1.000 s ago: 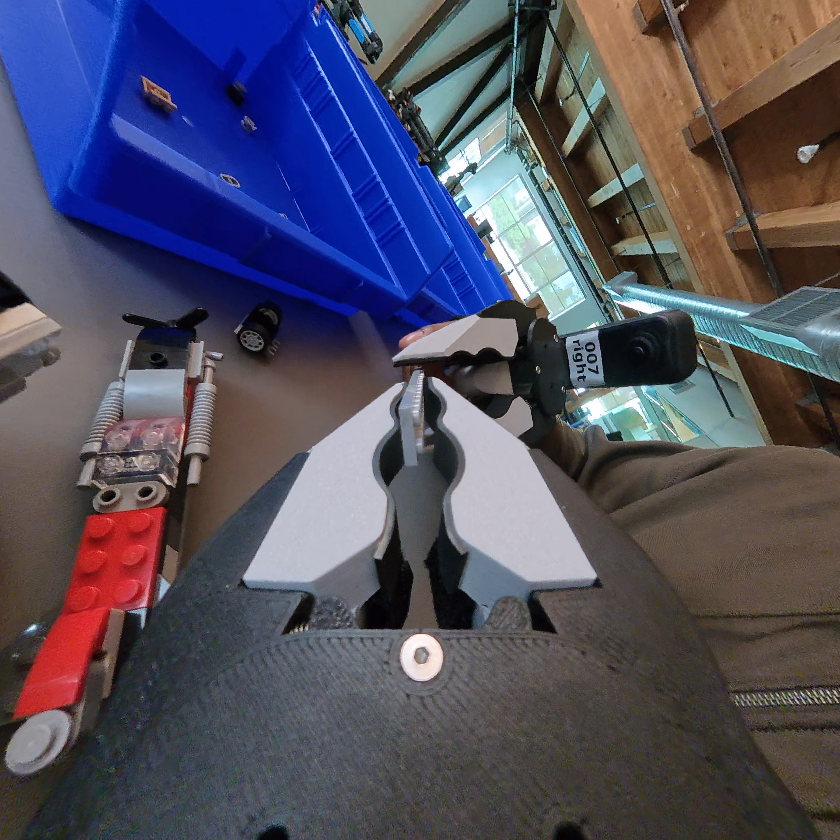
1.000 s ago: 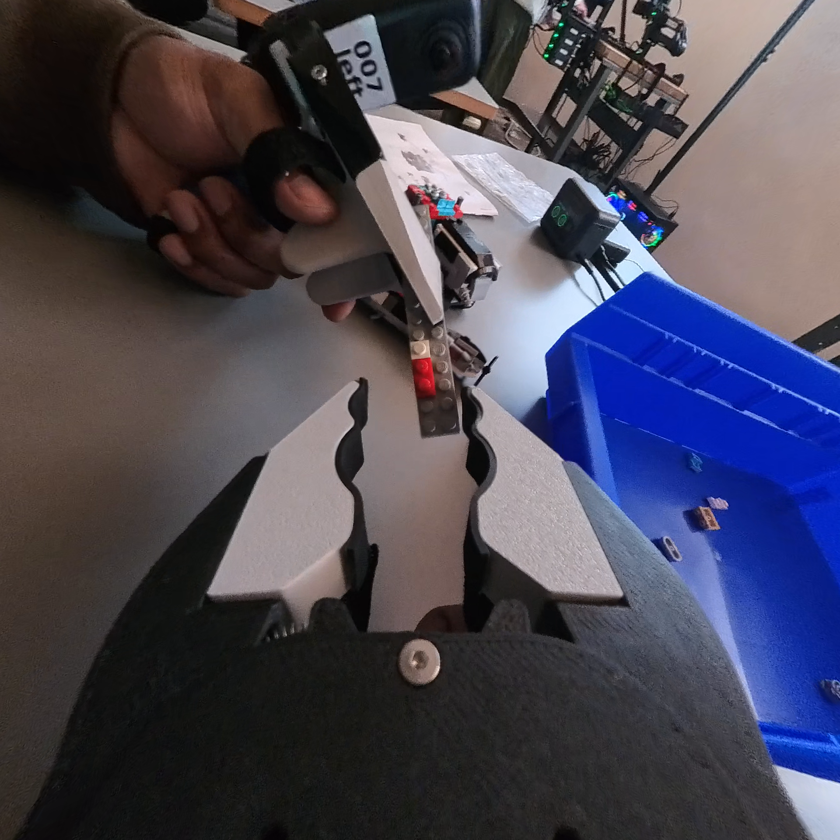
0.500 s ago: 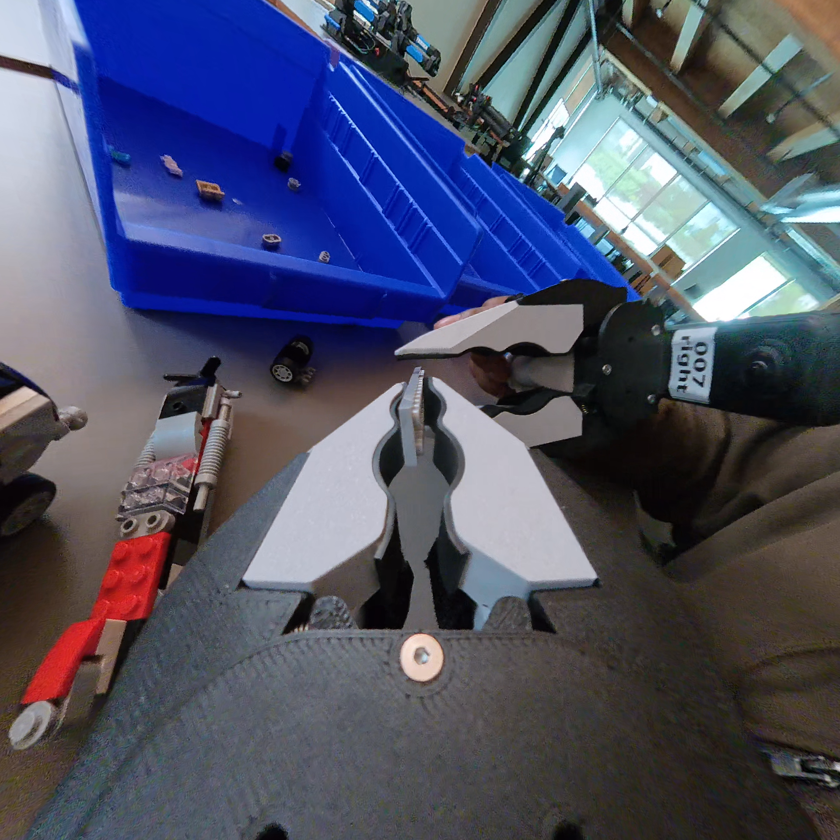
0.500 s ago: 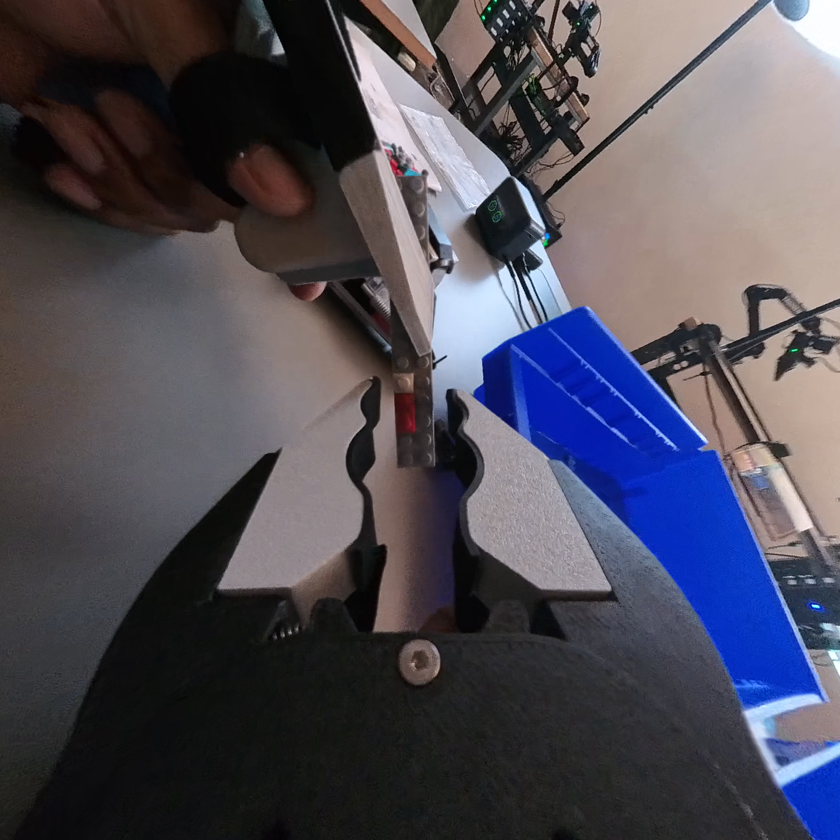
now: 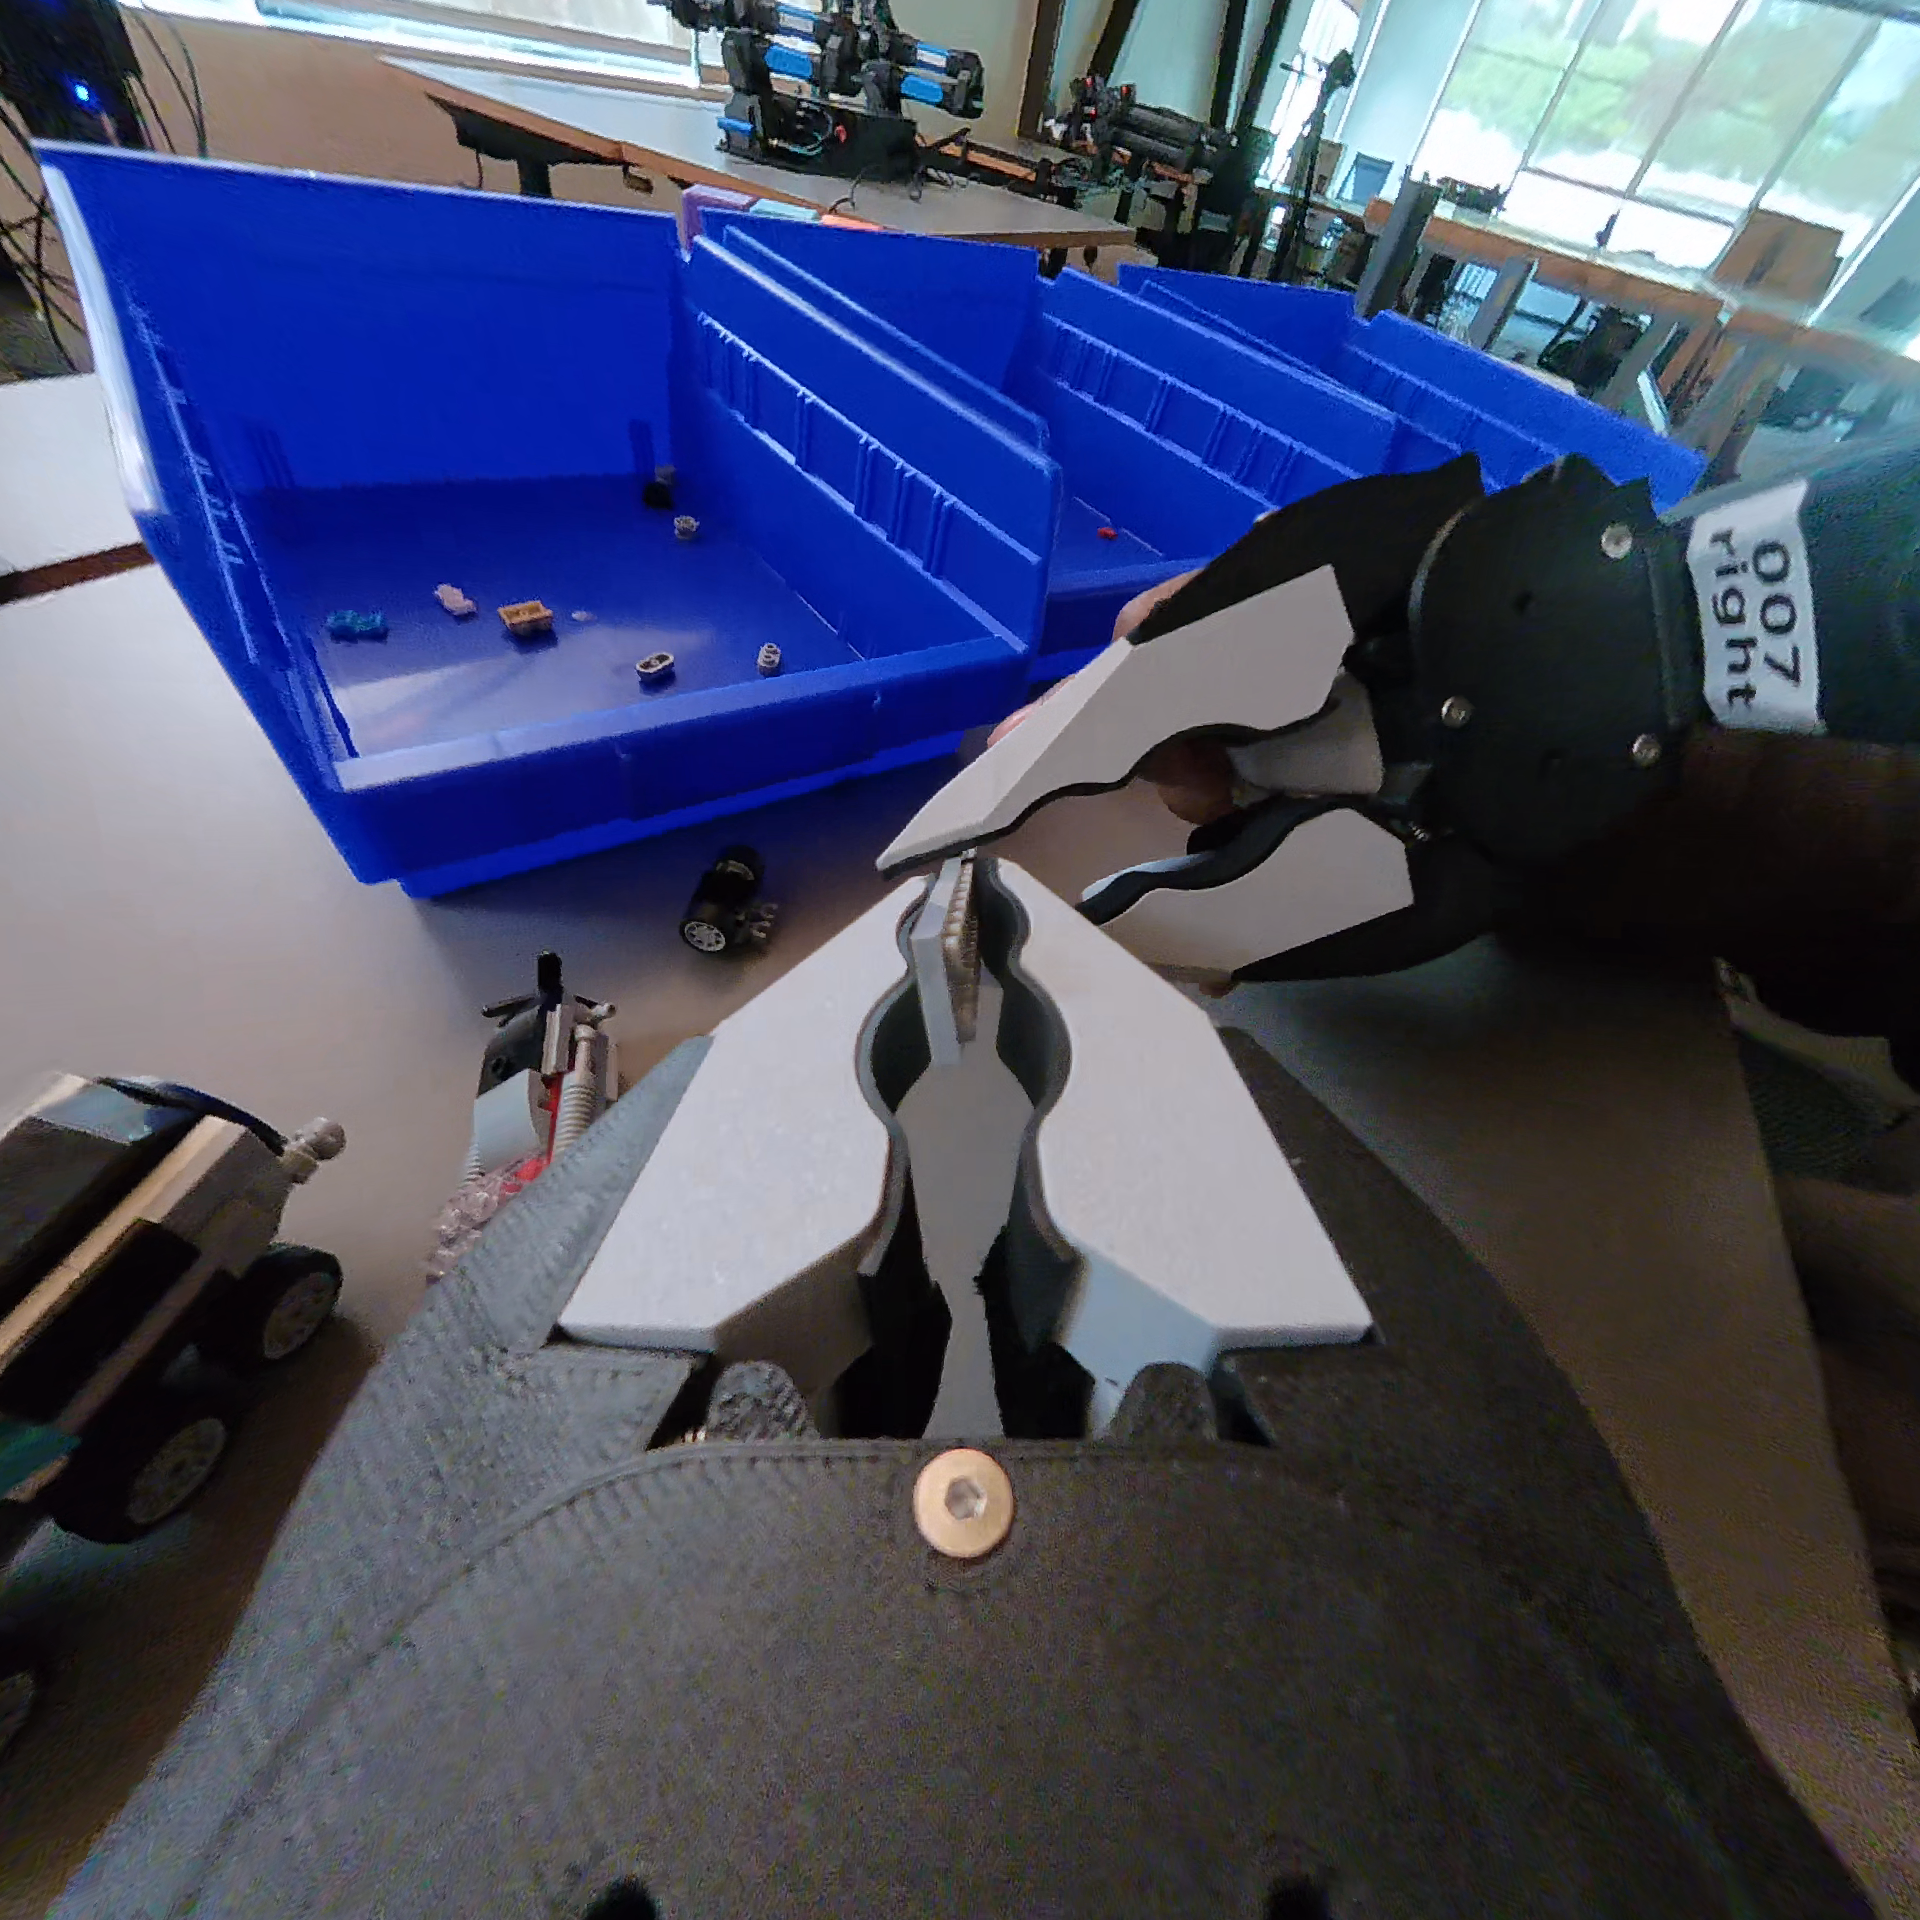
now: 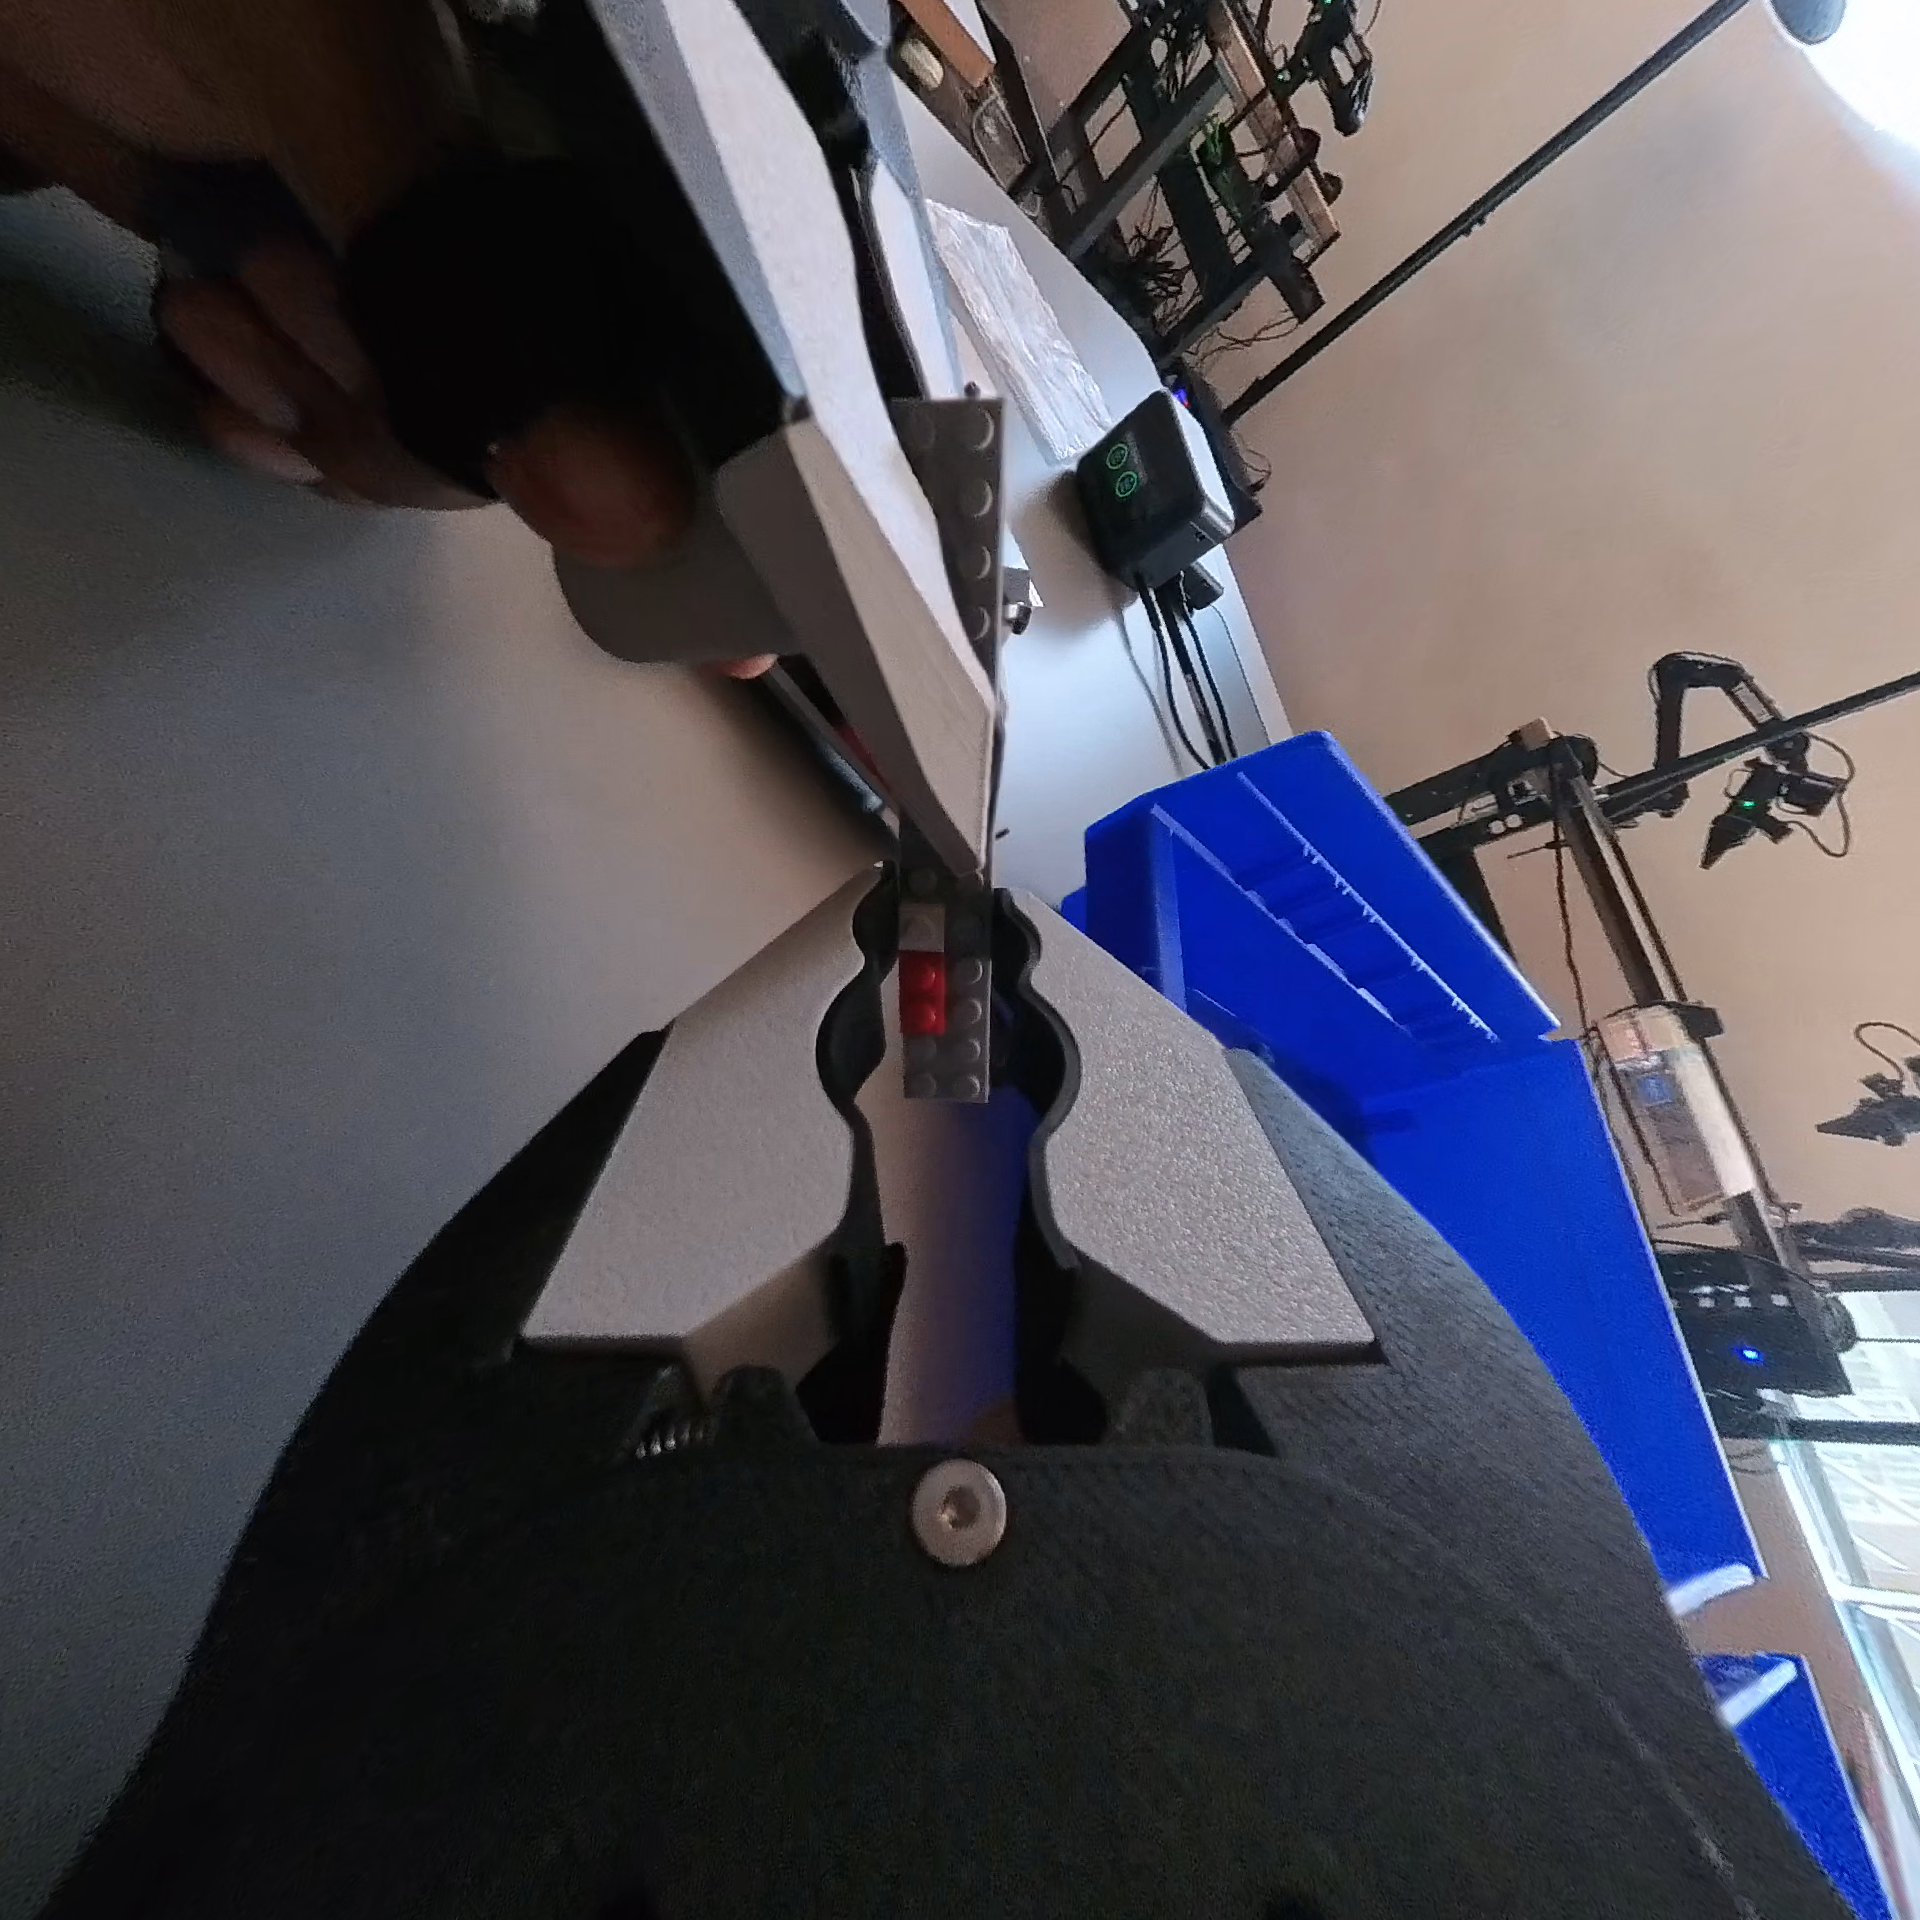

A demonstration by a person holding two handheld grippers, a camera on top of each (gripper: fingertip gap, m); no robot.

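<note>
The left gripper (image 5: 961, 914) holds a grey plate (image 5: 948, 977) edge-on above the tabletop (image 5: 156, 935), fingers clamped on its faces. The right gripper (image 6: 940, 914) closes its fingers across the plate's free end, beside the red brick (image 6: 923, 992) on it. Whether its pads press is unclear. Blue bins (image 5: 644, 769) stand behind.

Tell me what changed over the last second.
The right gripper narrowed its jaws around the free end of the grey plate, pads now against its edges. The left gripper stayed shut on the plate; the blue bin and loose wheel stayed put.
</note>
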